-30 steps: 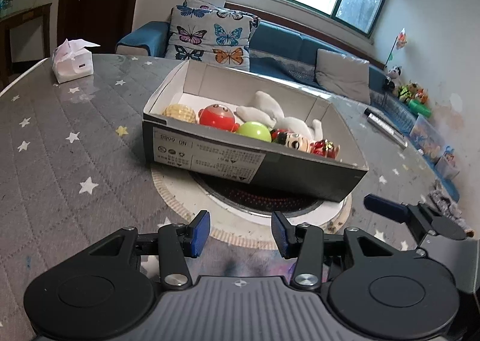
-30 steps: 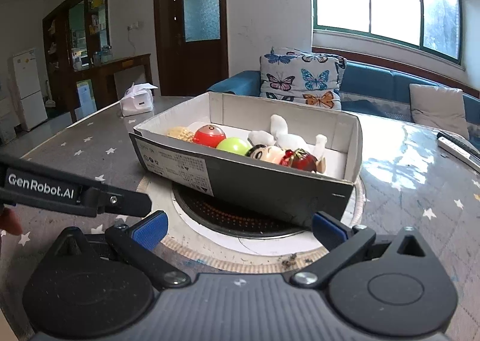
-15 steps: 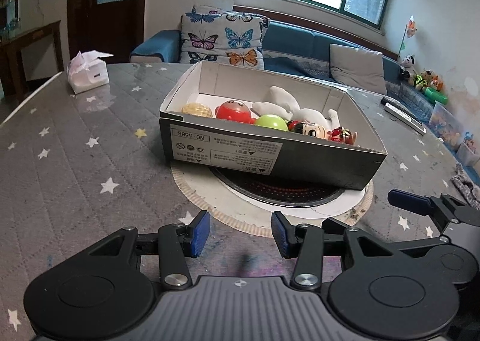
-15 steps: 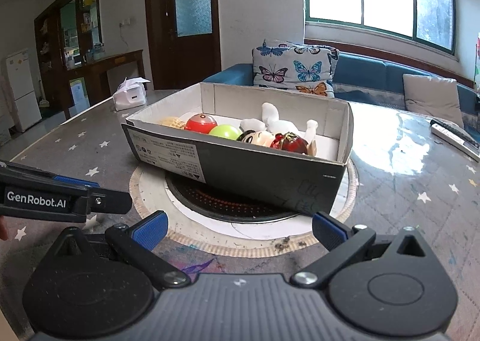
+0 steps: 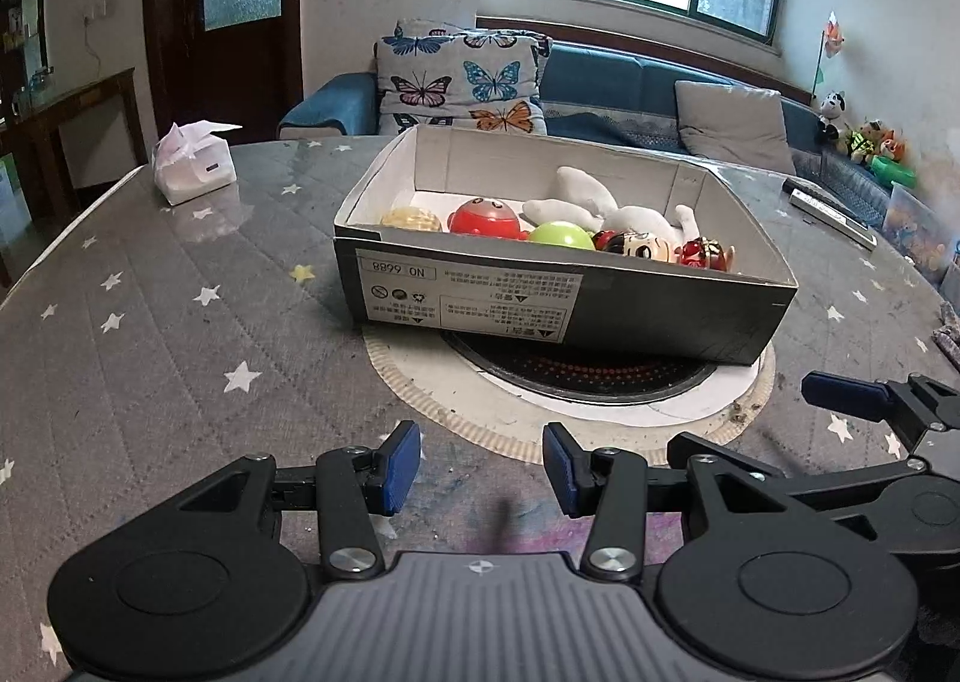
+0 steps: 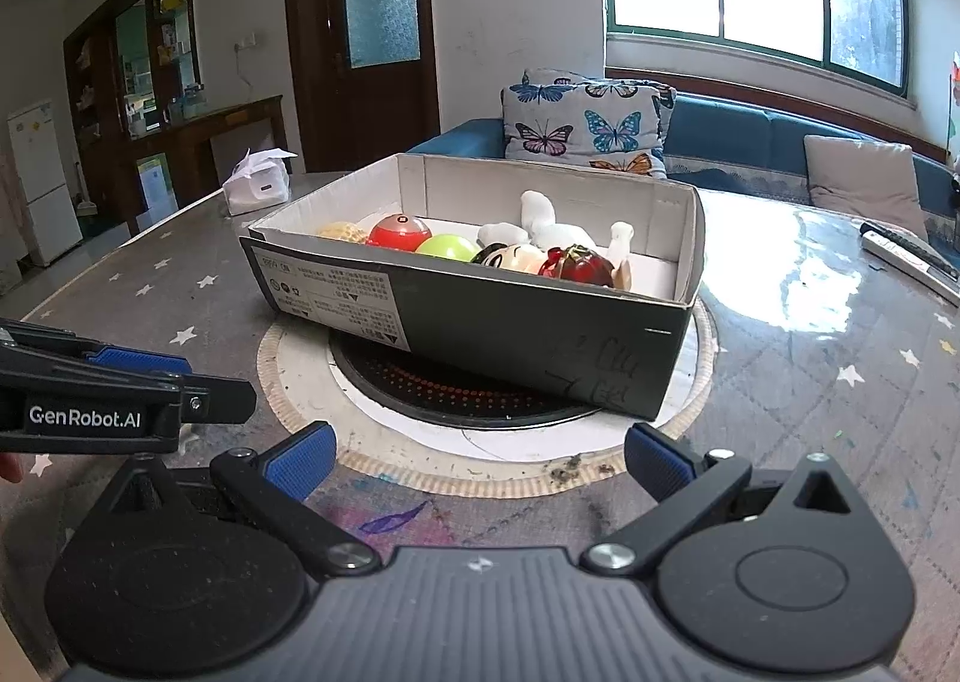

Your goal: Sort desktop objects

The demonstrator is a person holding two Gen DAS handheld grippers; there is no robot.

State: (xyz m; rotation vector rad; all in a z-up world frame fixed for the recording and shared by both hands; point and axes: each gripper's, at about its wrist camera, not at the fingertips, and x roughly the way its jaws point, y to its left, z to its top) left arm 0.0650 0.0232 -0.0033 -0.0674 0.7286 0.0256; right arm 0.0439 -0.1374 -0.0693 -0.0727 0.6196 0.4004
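1. Left claw (image 5: 482, 469) is hovering low over the grey star-patterned surface (image 5: 150, 358) by its near edge, blue pads (image 5: 401, 466) narrowly parted, gripping nothing.
2. Right claw (image 6: 480, 463) is gaping wide, empty.
3. Dark open-topped cardboard box (image 5: 576, 310) is sitting mid-surface over a round black grille (image 6: 444, 388).
4. Inside are lying a red ball (image 5: 485, 219), a green ball (image 5: 561, 235), a white plush toy (image 5: 606, 208) and a small doll head (image 5: 639, 246).

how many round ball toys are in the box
3 that show: a yellowish textured ball at the left end, a red ball beside it, then a green ball toward the middle, all inside the box. More may lie hidden under the plush and figures.
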